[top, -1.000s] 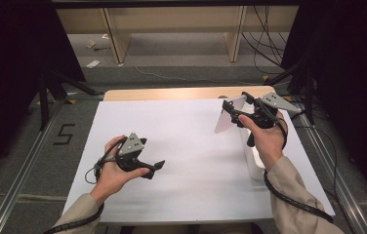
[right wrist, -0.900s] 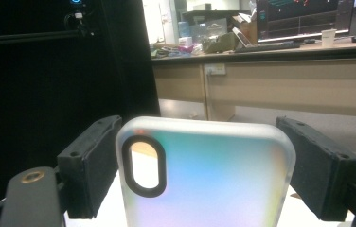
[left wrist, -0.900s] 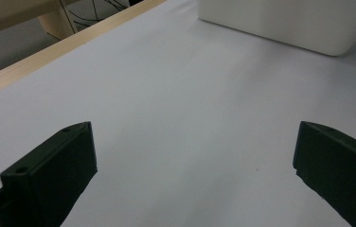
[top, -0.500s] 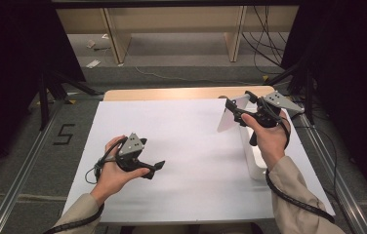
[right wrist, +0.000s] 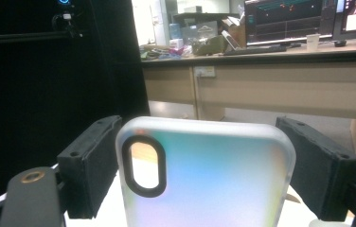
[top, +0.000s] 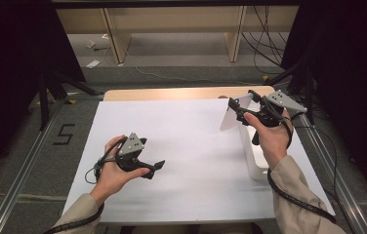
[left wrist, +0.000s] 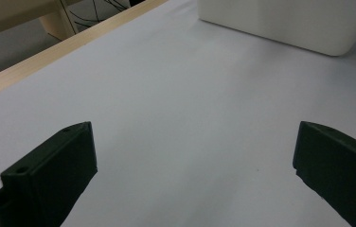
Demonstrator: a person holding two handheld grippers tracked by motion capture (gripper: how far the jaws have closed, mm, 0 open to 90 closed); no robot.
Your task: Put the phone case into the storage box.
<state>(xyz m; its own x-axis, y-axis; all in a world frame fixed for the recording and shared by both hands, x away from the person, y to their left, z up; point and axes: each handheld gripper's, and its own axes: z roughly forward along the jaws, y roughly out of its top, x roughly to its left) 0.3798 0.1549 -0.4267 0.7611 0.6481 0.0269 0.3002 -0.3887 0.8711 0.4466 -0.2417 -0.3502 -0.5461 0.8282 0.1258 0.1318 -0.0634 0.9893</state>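
The phone case (right wrist: 204,175) is cut off below, and the white box (left wrist: 285,23) above

Left gripper (top: 158,165) low, jaws apart; right gripper (top: 234,108) raised, gripping.

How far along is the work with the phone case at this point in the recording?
Done: the right gripper has the translucent phone case clamped between its jaws and lifted off the white table.
In hand: the case is held above the white box at the table's right side.
Left: setting it down, probably in or near that box. The left gripper rests open over bare table, holding nothing.
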